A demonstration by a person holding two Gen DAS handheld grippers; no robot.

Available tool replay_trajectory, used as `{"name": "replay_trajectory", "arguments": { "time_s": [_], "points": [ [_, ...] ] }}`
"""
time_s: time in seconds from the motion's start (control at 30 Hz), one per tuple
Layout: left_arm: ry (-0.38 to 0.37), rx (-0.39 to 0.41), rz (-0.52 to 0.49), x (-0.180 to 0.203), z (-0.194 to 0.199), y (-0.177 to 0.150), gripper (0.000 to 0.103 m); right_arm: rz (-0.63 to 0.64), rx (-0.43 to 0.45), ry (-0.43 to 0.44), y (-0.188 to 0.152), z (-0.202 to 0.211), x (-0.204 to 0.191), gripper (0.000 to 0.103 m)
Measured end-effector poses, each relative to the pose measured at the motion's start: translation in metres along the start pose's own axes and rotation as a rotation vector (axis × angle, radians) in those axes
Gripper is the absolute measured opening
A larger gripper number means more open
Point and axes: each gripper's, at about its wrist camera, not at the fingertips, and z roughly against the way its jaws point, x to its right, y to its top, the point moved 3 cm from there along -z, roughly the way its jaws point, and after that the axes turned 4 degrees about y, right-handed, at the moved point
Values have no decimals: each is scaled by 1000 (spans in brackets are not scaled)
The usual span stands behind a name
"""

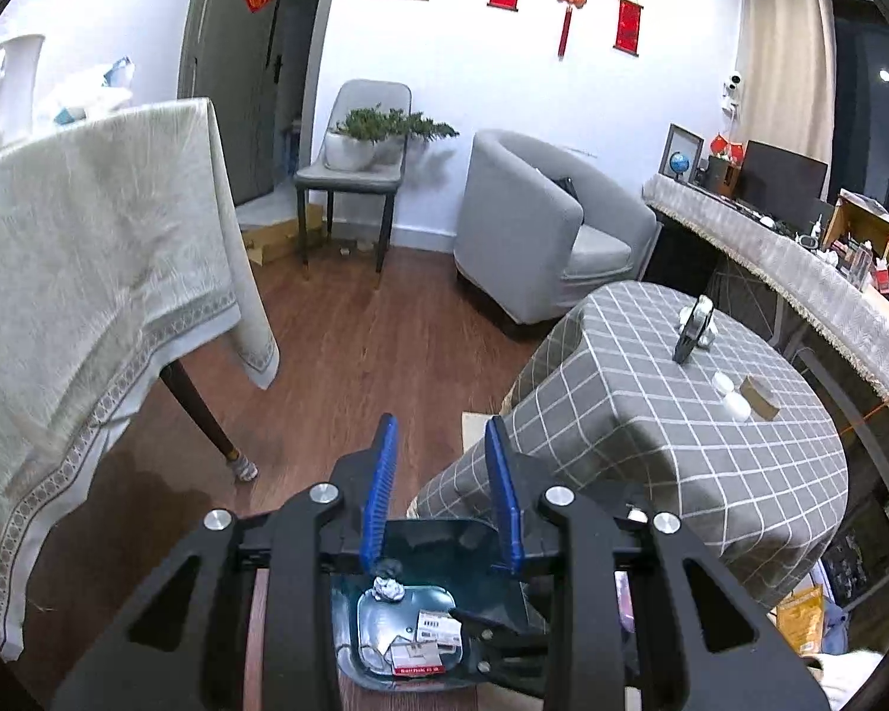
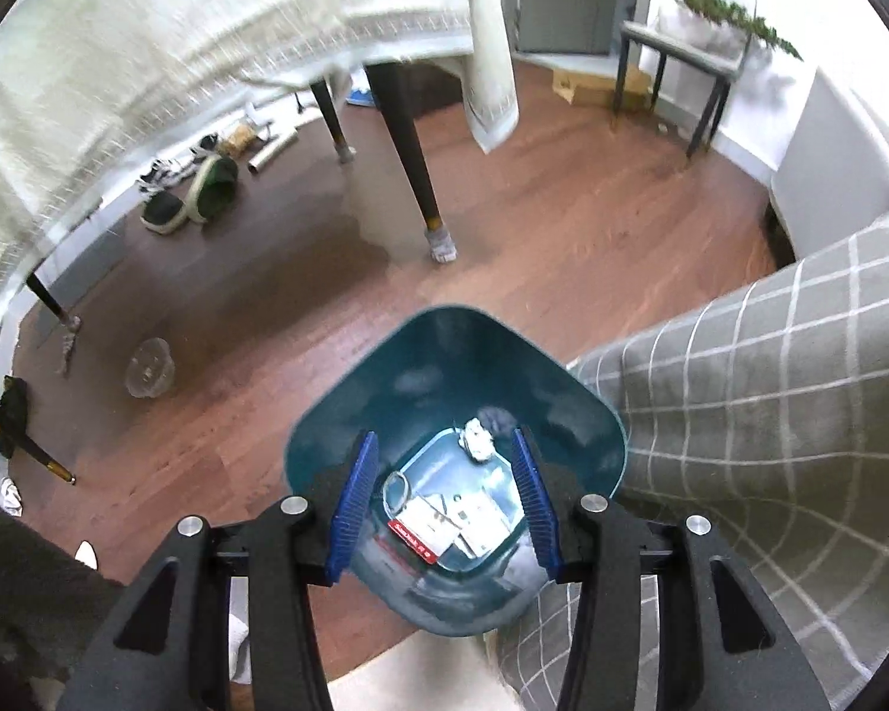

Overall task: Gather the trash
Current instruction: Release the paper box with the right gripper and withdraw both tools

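A teal trash bin [image 2: 456, 349] stands on the wood floor beside the grey checked table [image 2: 770, 415]. Inside lie a crumpled foil-like ball [image 2: 477, 435], white paper slips and a red-edged card package [image 2: 415, 536]. My right gripper [image 2: 444, 450] is open and empty, hovering just above the bin's mouth. My left gripper [image 1: 441, 432] is open and empty, higher up and pointing across the room; the bin [image 1: 432, 539] shows below it with the ball [image 1: 388, 589] and the papers [image 1: 429, 637]. The right gripper's black tip pokes into the left wrist view over the bin.
The checked table [image 1: 652, 415] carries a tape dispenser [image 1: 693, 329], two white caps [image 1: 732, 397] and a small box [image 1: 758, 397]. A cream-clothed table [image 1: 89, 266] stands left, with a dark leg [image 2: 412, 160]. A clear bowl [image 2: 148, 367] and shoes [image 2: 189, 195] lie on the floor.
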Motion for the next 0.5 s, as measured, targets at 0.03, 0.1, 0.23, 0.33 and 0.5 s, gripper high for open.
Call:
{"name": "replay_trajectory", "arguments": {
  "time_s": [0.03,0.1,0.23,0.33,0.5],
  "points": [
    [4,11,-1,2,3,2,32,6,15,2,2,7,-1,47],
    [4,33,3,4,7,8,32,16,57,0,6,25,-4,47],
    [14,73,1,11,12,16,36,26,130,-17,10,54,1,47],
    [12,72,-9,20,11,16,36,17,176,-39,10,74,11,47],
    [30,80,-25,32,7,16,48,-17,226,-80,6,102,36,47]
  ]
}}
